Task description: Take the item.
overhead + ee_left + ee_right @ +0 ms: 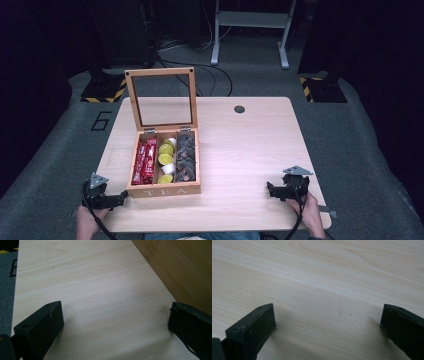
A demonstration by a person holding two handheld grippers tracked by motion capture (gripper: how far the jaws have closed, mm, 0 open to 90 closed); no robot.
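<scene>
Left gripper view: fingers (pixel 40 322) wide apart, empty, tea box (pixel 180 267) beside.

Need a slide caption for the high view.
Open wooden tea box on table; left gripper beside it, right gripper apart, both open.

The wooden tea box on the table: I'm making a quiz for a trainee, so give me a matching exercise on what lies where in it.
Things:
1. Red sachets
2. Yellow-green and white round capsules
3. Dark round capsules
4. Glass-paned wooden lid

Places or states:
A. Right compartment of the wooden tea box
B. Standing open at the far edge of the box
C. Left compartment
D. Middle compartment

Pairs: 1-C, 2-D, 3-A, 4-B
</scene>
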